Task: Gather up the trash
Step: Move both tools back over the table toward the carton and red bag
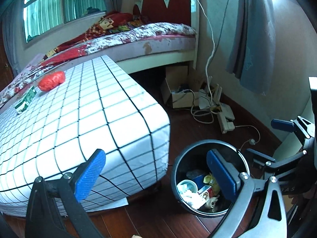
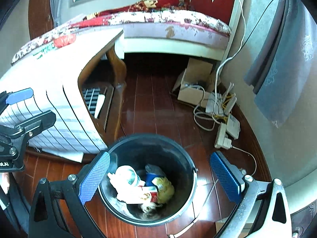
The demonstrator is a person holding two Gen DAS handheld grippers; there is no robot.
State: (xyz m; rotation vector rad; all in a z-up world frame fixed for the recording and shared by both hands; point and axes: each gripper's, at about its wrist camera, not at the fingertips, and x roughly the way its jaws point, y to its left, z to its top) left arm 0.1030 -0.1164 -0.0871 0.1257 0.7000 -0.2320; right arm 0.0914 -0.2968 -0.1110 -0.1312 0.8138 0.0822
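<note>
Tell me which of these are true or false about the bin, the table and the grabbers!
1. The round black trash bin stands on the dark wooden floor. True.
2. The bin is empty. False: cups, cartons and wrappers lie inside.
3. A crumpled red plastic bag lies on the table with the white checked cloth. True.
4. The right gripper holds a cup. False: it is open, holding nothing.
5. The left gripper is open. True.
</note>
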